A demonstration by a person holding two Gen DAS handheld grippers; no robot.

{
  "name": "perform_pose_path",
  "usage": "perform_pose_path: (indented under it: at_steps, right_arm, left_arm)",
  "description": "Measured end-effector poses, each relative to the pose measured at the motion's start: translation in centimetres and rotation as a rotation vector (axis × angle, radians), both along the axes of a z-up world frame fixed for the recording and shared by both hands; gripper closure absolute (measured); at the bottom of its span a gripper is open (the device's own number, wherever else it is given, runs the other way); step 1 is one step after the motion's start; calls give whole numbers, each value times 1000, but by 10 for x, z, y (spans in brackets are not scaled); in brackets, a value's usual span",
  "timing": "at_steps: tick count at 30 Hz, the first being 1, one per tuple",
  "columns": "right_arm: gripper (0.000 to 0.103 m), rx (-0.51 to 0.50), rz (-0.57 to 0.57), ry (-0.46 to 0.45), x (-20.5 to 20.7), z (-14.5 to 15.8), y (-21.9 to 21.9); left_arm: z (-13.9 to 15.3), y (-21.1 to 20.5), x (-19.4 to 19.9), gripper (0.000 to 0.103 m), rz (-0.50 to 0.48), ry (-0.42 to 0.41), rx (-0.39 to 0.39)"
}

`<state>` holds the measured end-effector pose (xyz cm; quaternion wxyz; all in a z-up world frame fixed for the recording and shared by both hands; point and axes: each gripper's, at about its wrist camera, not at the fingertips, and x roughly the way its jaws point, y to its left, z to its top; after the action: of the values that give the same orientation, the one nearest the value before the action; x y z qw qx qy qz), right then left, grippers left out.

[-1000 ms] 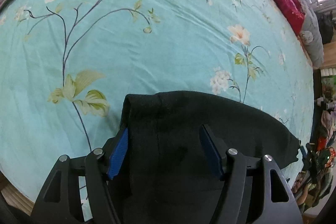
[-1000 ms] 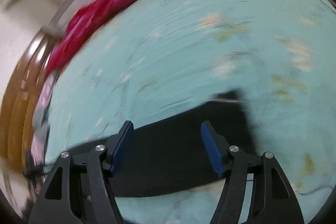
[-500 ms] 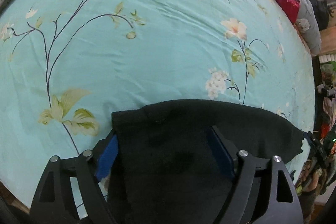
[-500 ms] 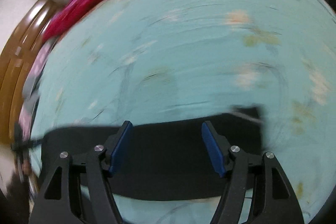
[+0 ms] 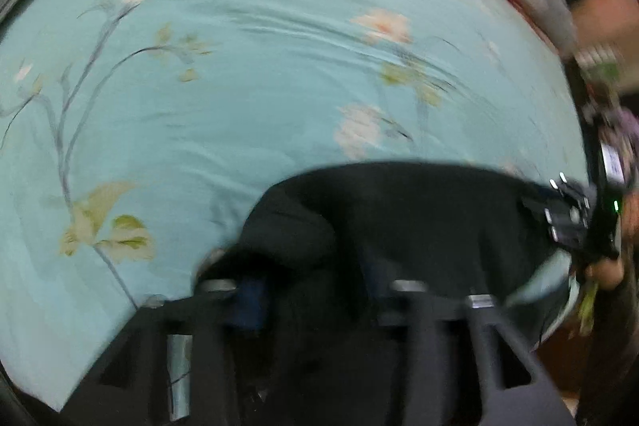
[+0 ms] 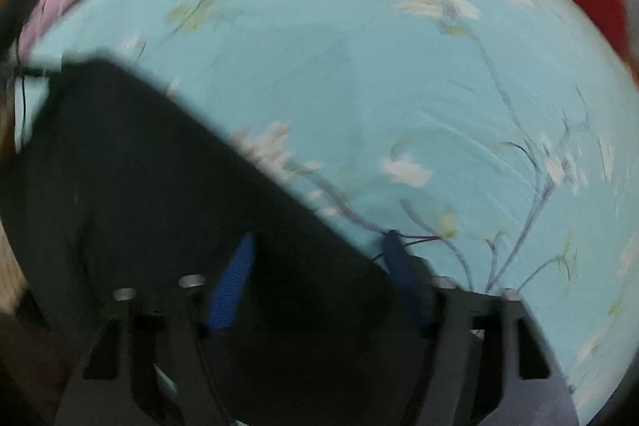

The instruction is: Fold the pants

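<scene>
The black fabric pants [image 5: 399,210] lie on the turquoise floral bedsheet [image 5: 239,98], at 6 o'clock in both views; the left tool [image 5: 311,290] is blurred, its grip unreadable; the right tool [image 6: 319,266] stands apart over the pants' edge.

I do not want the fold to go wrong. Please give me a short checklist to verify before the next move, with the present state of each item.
1. Left gripper has the black pants between its fingers: ok, though blur hides whether they pinch.
2. Right gripper open over the pants: ok.
3. Right gripper holding cloth: not ok, the fingers stand apart.
4. Pants lying flat on the bedsheet: not ok, bunched near the left gripper.
5. Pictures sharp enough to judge edges: not ok.
</scene>
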<state>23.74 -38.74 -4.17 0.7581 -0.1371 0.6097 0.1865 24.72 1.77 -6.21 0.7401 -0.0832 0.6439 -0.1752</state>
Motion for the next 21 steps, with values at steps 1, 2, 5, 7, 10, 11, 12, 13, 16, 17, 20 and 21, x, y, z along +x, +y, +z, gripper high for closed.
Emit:
perform_pose_path:
  at_steps: [1,2,5,7,10,11,12,13,16,17,20,21]
  right_arm:
    - [75,-10,19,-21,-4,3,5]
    - [85,-38,25,-48,-8,6,11]
    - [95,-118,17,-86,-16,9,22]
    - [96,-132,1,-120,-26,20,20]
    - [96,-125,-27,-173,-45,40,21]
    - [96,-116,-41,-188,-52,48,17]
    - [96,-104,-58,-205,-62,55,14]
    - [96,-97,-71,-220,-71,62,11]
    - [96,-53,-118,-255,-107,79,1]
    - [96,-41,-133,-264,-120,82,0]
    - [96,31,-180,-265,-156,84,-6]
    - [96,58,-196,-260,-173,81,-8]
  left_arm:
    - [5,-5,-6,71,-19,-42,17]
    - [10,-11,-12,79,-46,-89,53]
    - [26,-19,-25,102,-59,-166,85]
    - [44,-19,-39,102,-52,-242,87]
    - [66,-11,-59,102,-31,-311,89]
    - [74,-6,-69,102,-16,-338,87]
    - [79,-2,-77,102,-4,-350,82]
    - [83,5,-87,102,16,-361,64]
    - [90,23,-118,102,60,-378,40]
    - [90,29,-130,102,75,-375,23]
    - [81,44,-166,101,111,-349,-27]
    - [72,48,-176,100,124,-326,-37]
